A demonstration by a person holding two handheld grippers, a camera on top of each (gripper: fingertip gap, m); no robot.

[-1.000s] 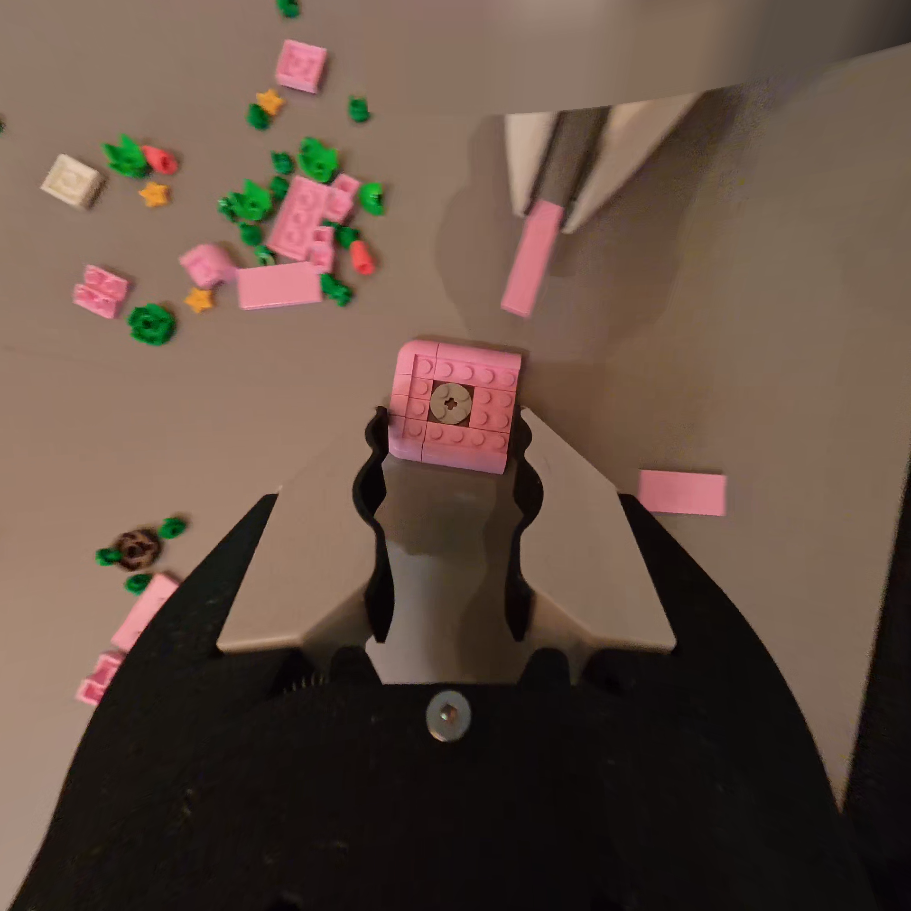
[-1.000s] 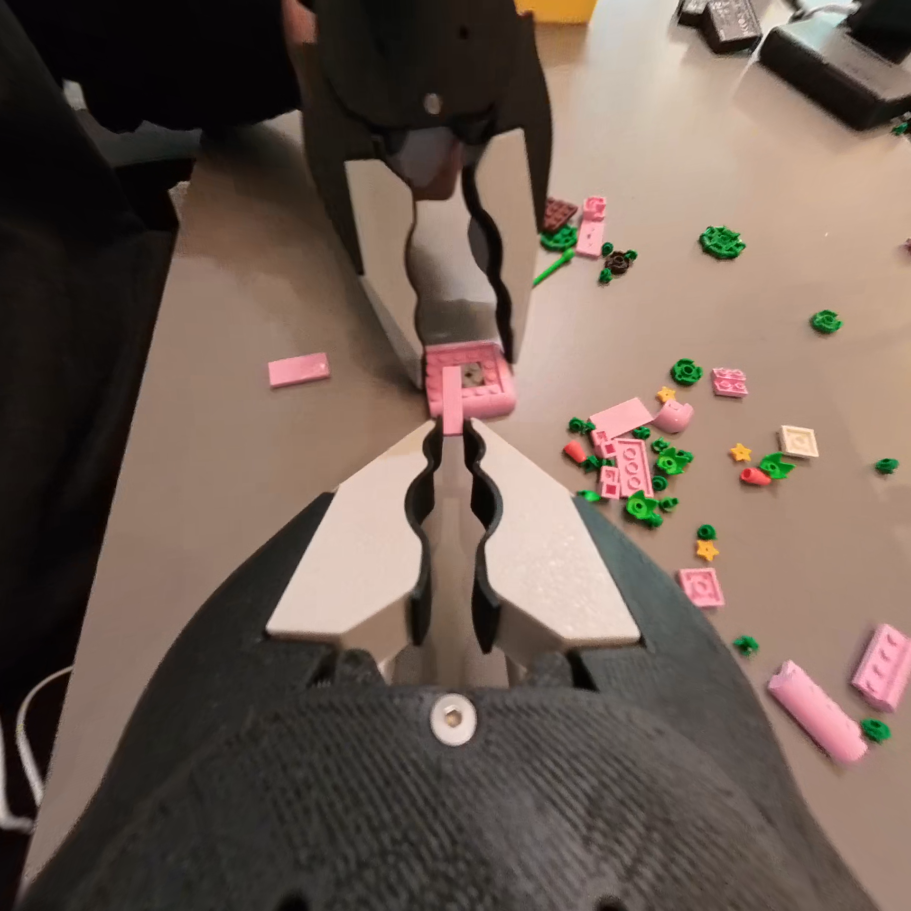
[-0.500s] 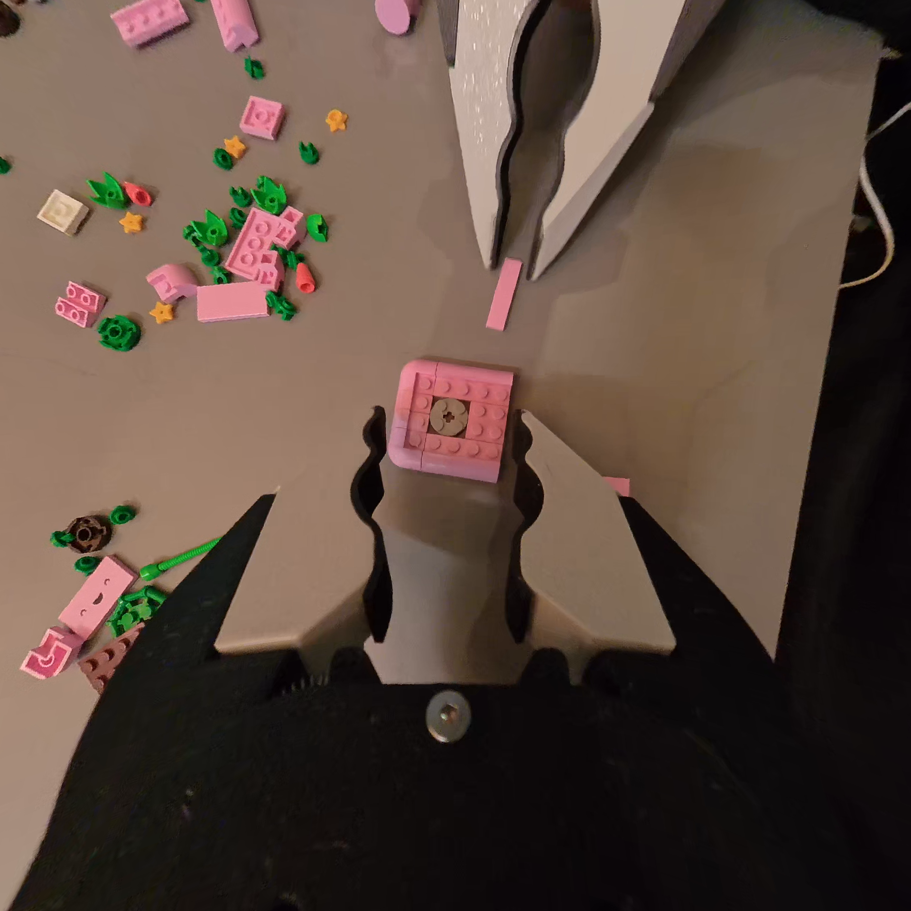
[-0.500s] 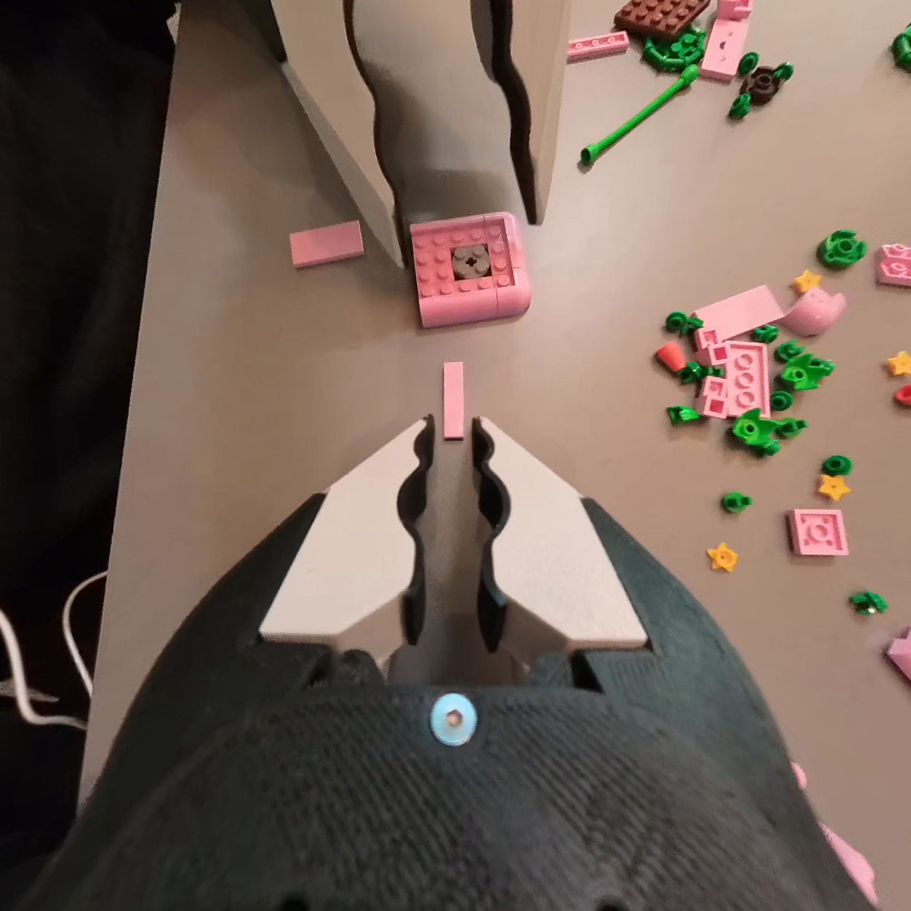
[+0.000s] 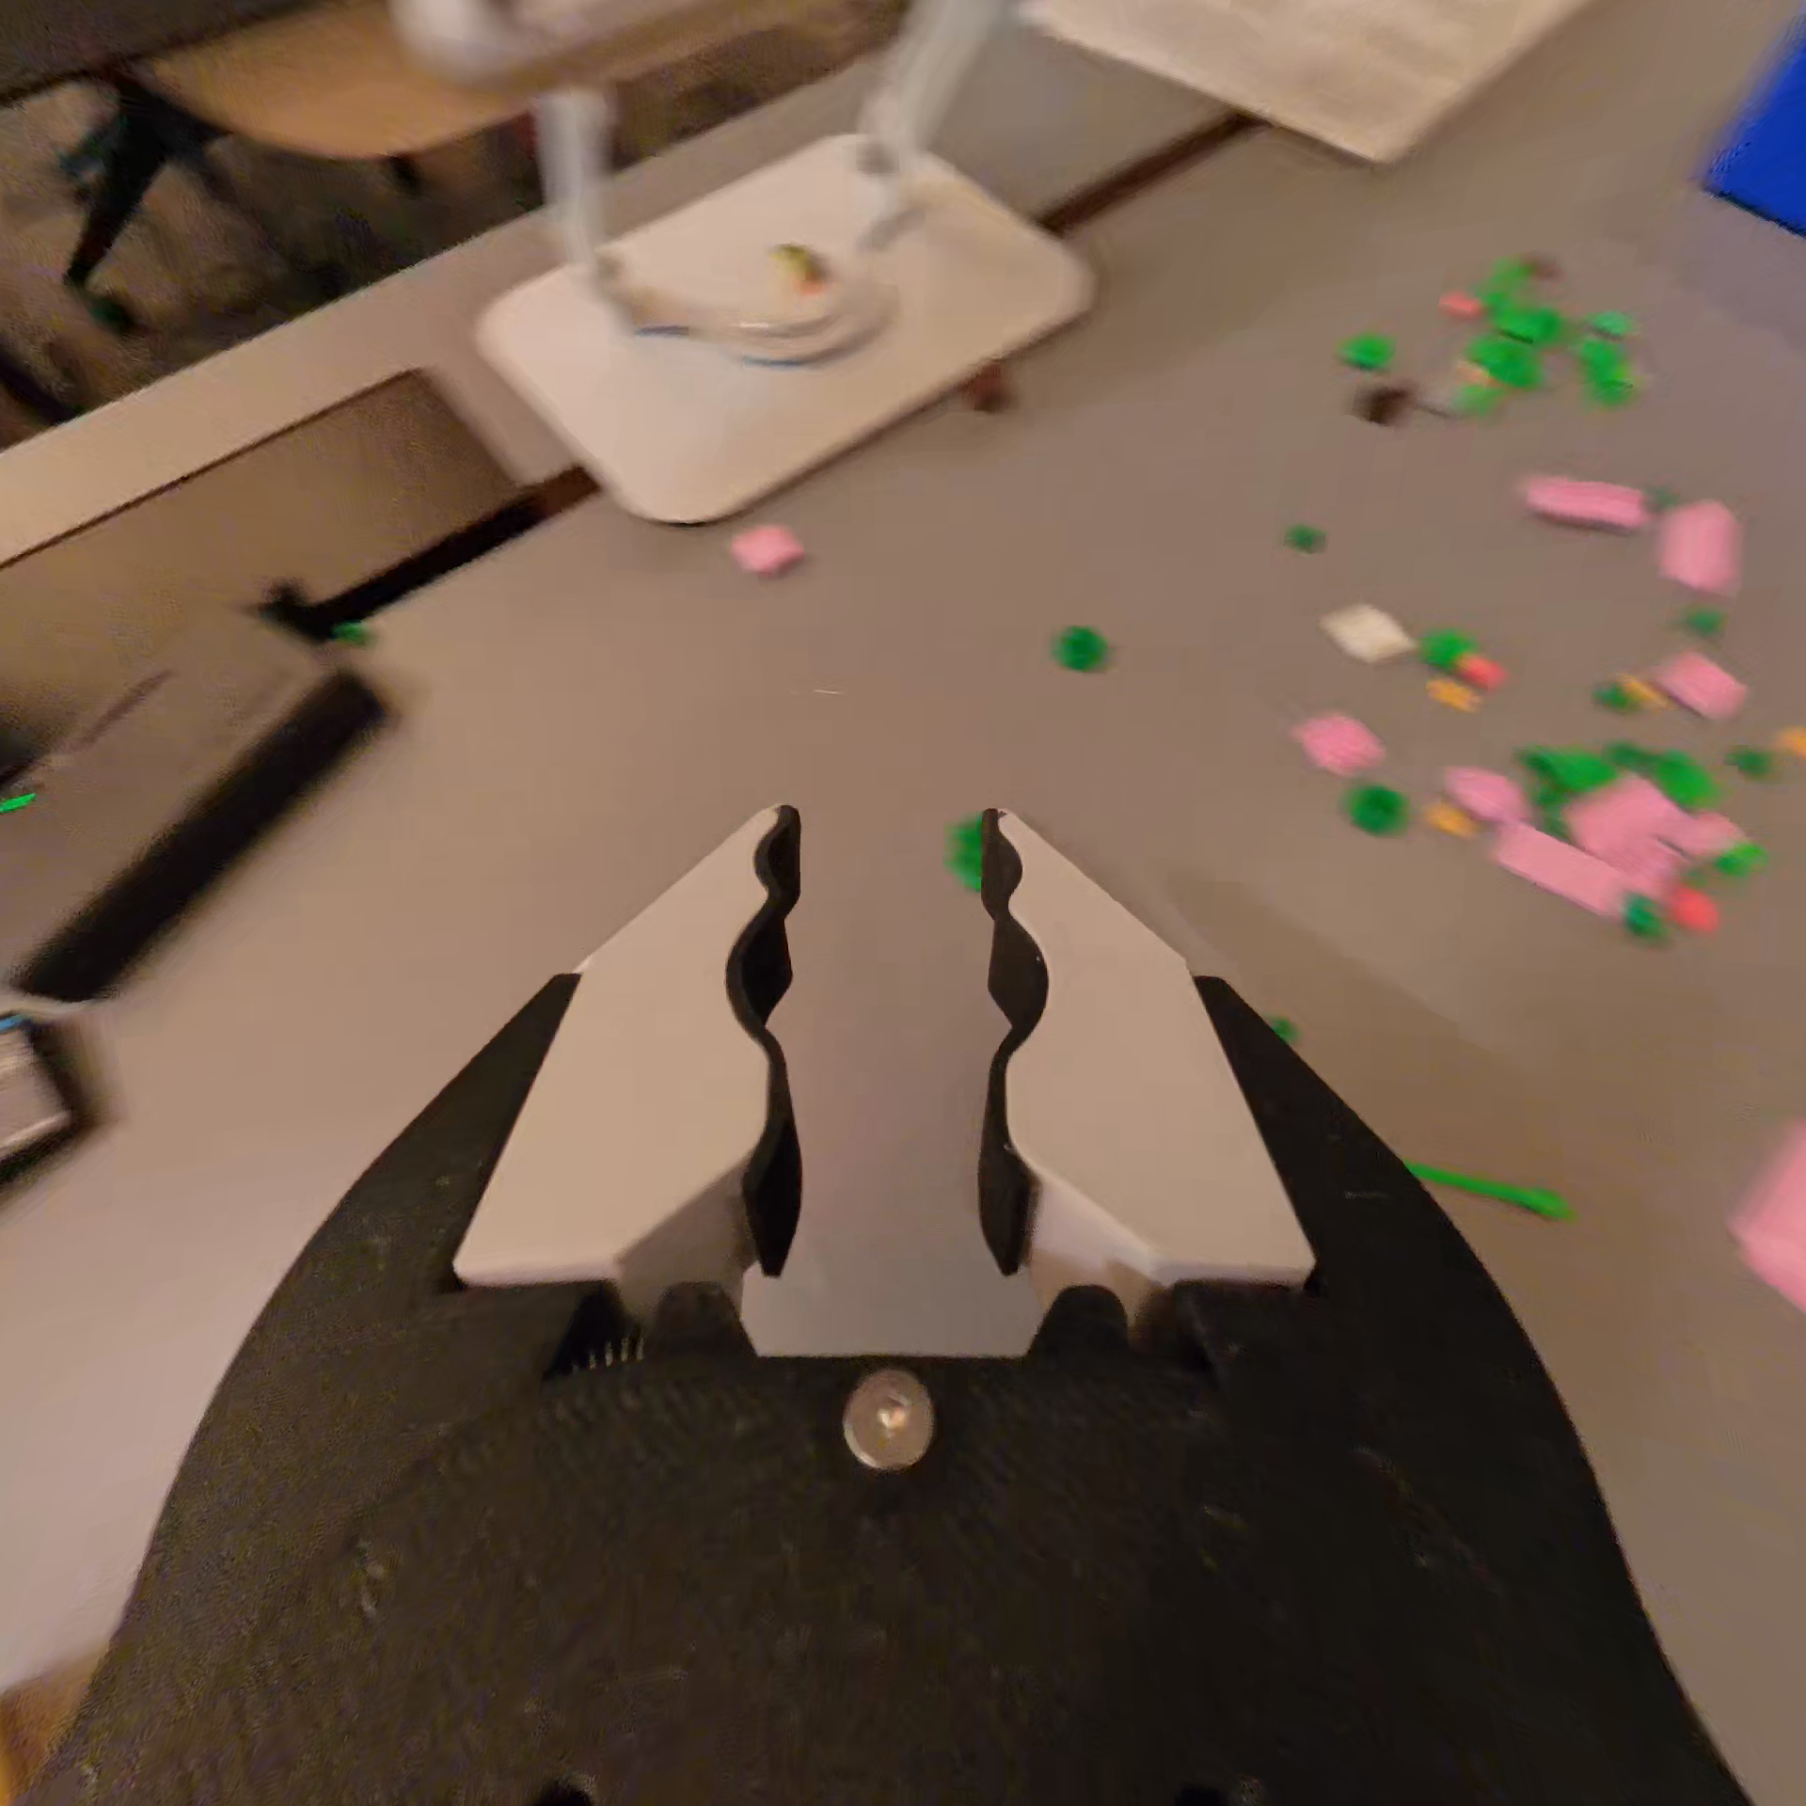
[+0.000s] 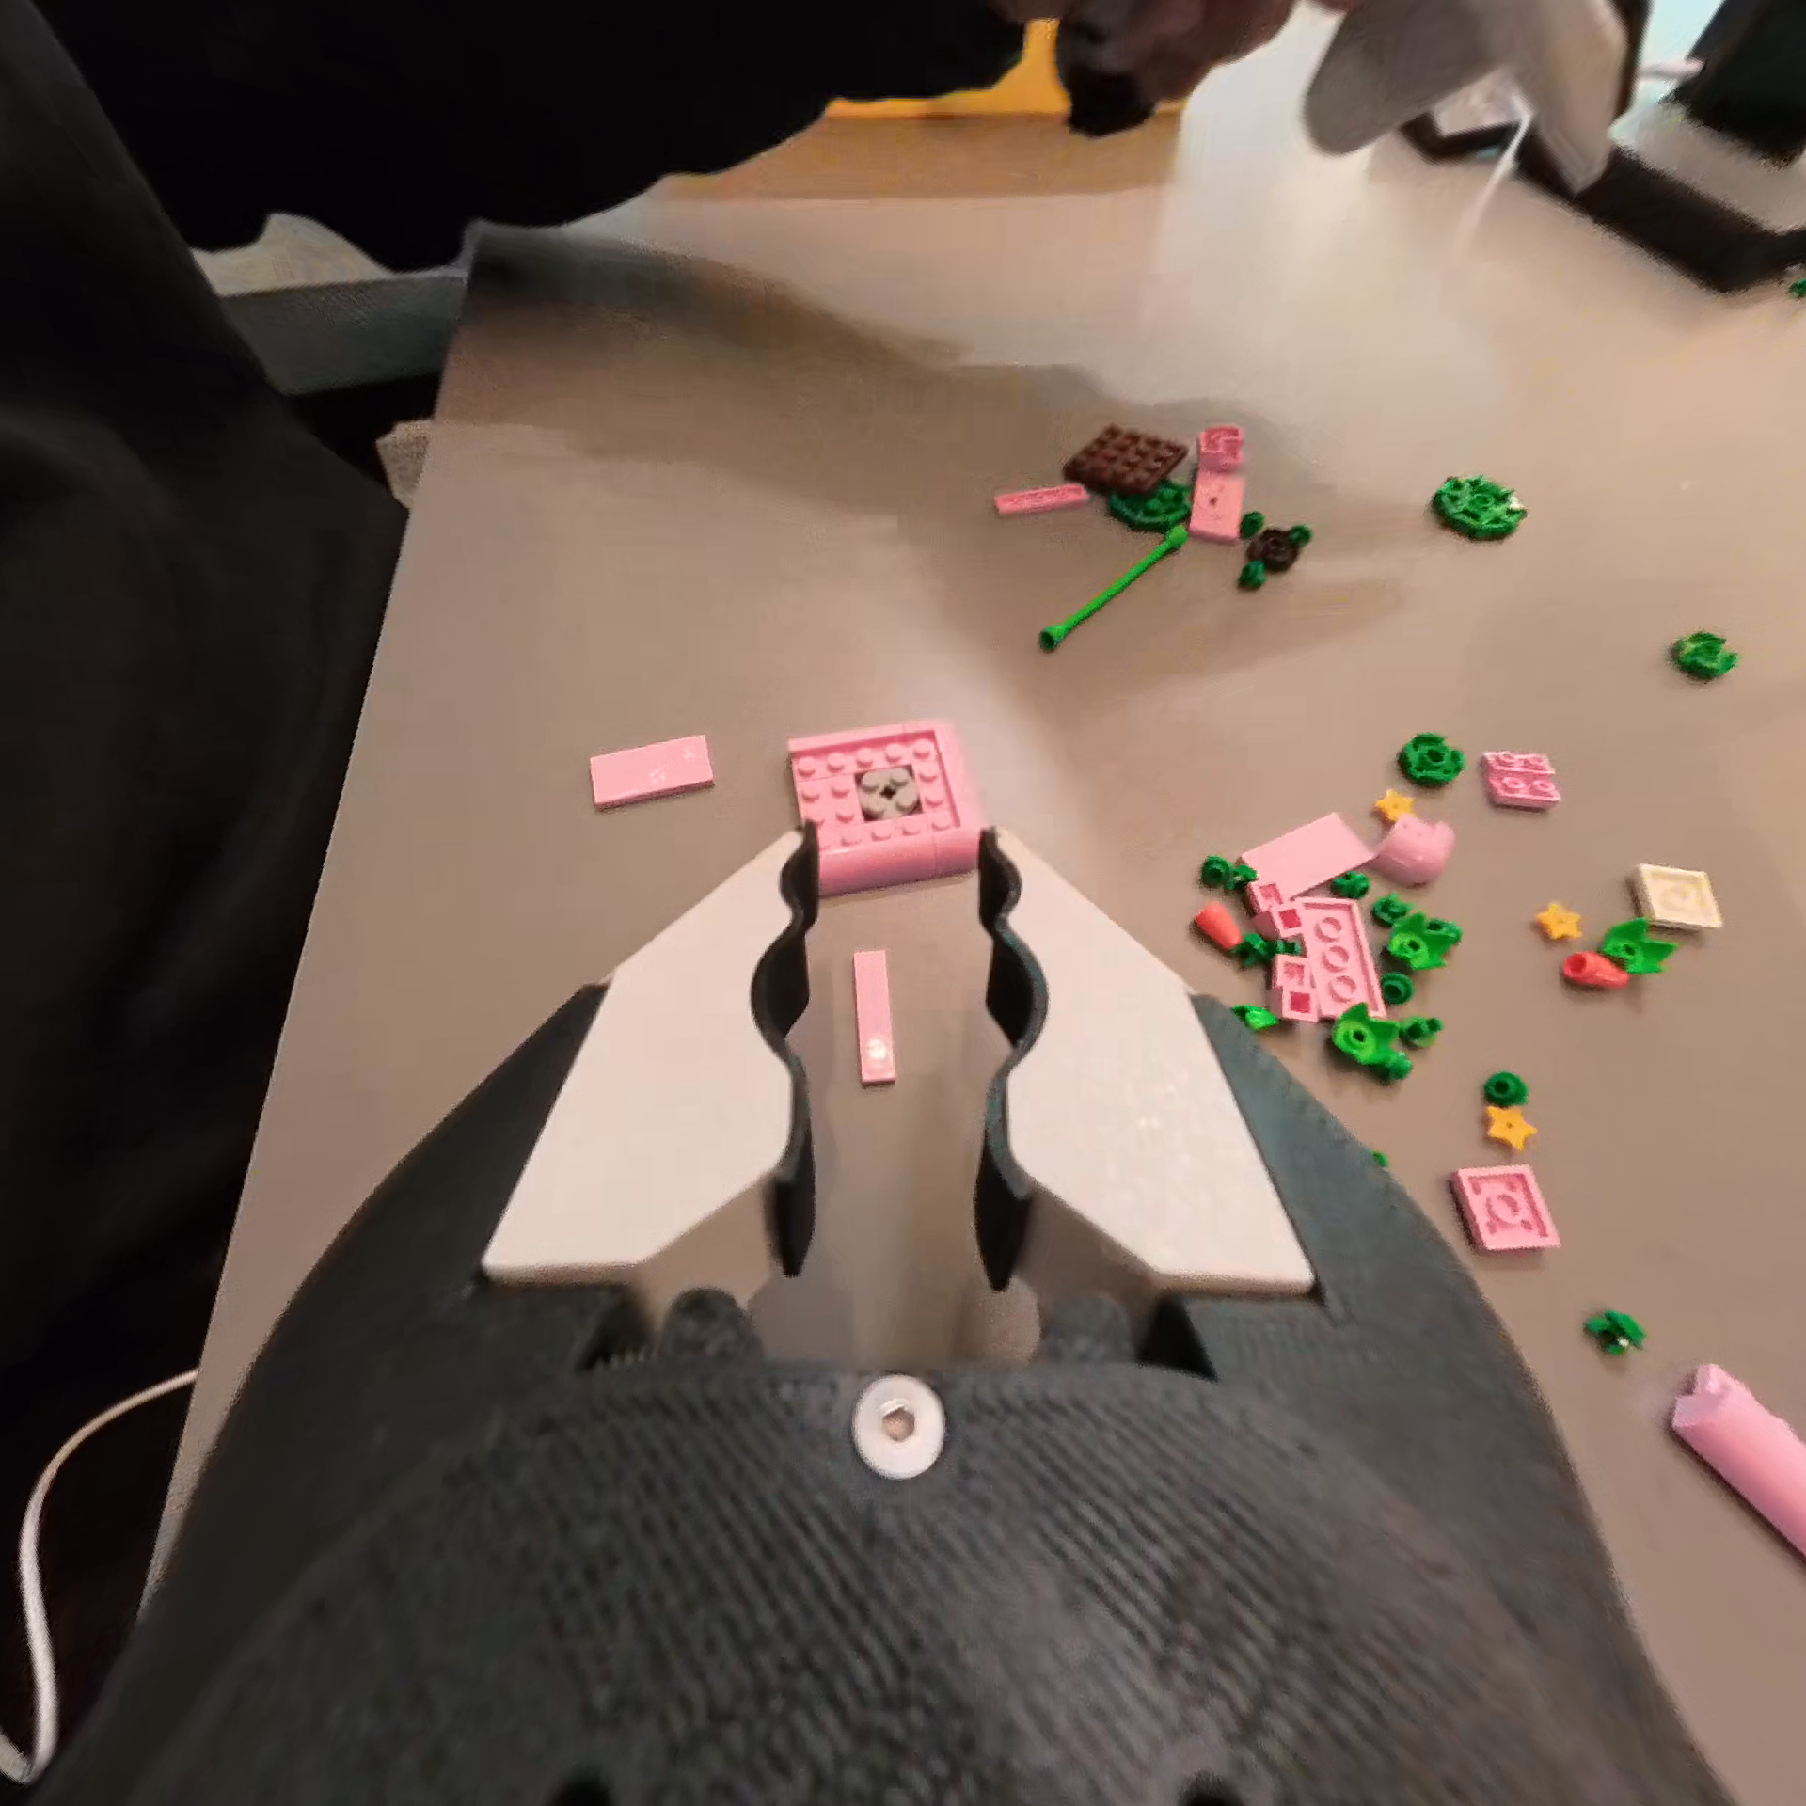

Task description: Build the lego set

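In the right wrist view a square pink build (image 6: 880, 792) with a grey round piece in its middle sits on the grey table (image 6: 684, 547). My right gripper (image 6: 897, 833) is open and holds nothing. Its fingertips frame the build's near edge. A narrow pink tile (image 6: 873, 1016) lies loose on the table between the fingers, touching neither. In the blurred left wrist view my left gripper (image 5: 891, 811) is open and holds nothing, above bare table. A small green piece (image 5: 967, 855) lies on the table by its right fingertip. The build does not show in that view.
A flat pink tile (image 6: 650, 770) lies left of the build, near the table's left edge. Loose pink and green pieces (image 6: 1329, 938) lie to the right. A brown plate (image 6: 1124, 457) and green stem (image 6: 1109, 591) lie farther back. A white stand base (image 5: 782, 391) and black devices (image 5: 147, 782) show in the left view. There is about 30 cm between the tips of the two grippers. About 8 cm separates my left fingertips from the small green piece (image 5: 967, 855).
My right gripper opened and let go of the narrow pink tile, which now lies on the table, then moved forward over it. My left gripper swung away from the build and its jaws narrowed.
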